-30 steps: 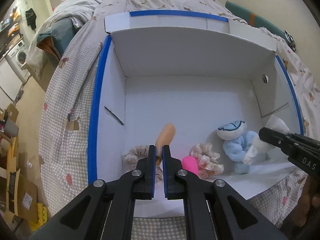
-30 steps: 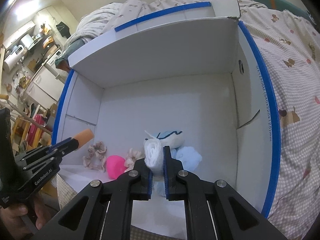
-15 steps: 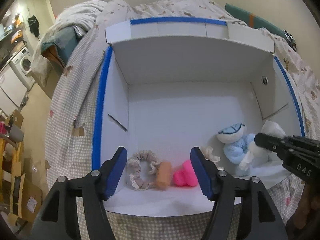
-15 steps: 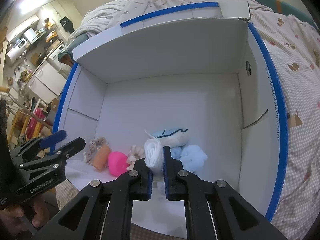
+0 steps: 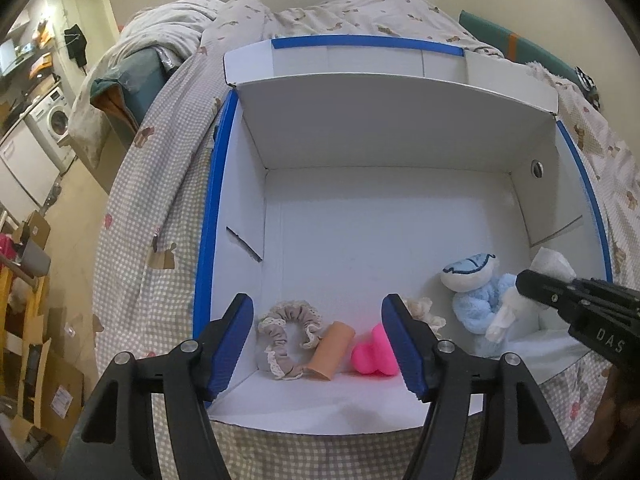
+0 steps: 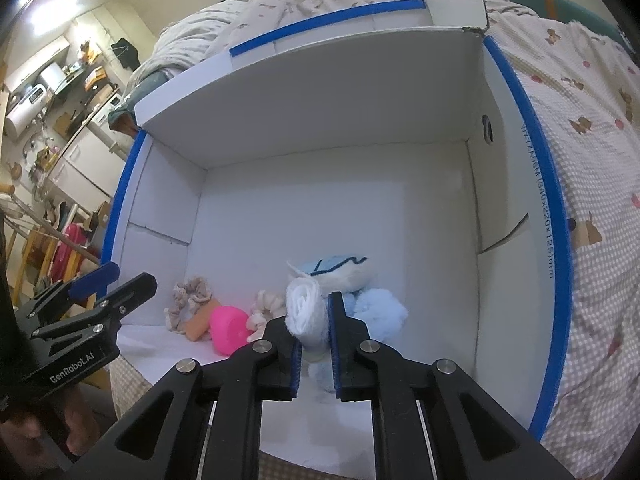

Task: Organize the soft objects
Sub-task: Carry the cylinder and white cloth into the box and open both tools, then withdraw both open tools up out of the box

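the bed (image 5: 168, 208) with its checked cover lies under and around the white box (image 5: 392, 128), the biggest thing on it, open at the top and edged in blue tape. the box's near wall is low and its far wall stands tall.

inside the box, against the near wall toward the right side, sits a blue stuffed toy (image 5: 478, 300) with a white head. the right gripper (image 6: 312, 332) reaches over the box's near edge right in front of that toy, and its fingers pinch a rolled white cloth (image 6: 306, 310) between them; the roll stands up out of the jaws, just beside the toy's head.

the left gripper (image 5: 318, 346) hovers at the box's near left corner with its blue-padded fingers (image 5: 232, 344) spread wide and holding nothing. between those fingers, on the box floor by the near wall, lie three small things in a row: a beige scrunchie (image 5: 286, 340) nearest the box's left wall, a tan foam roll (image 5: 332, 350) leaning on it, and a pink sponge (image 5: 374, 354) just to the right. a cream scrunchie (image 5: 426, 312) lies between the sponge and the stuffed toy, partly hidden by the finger.
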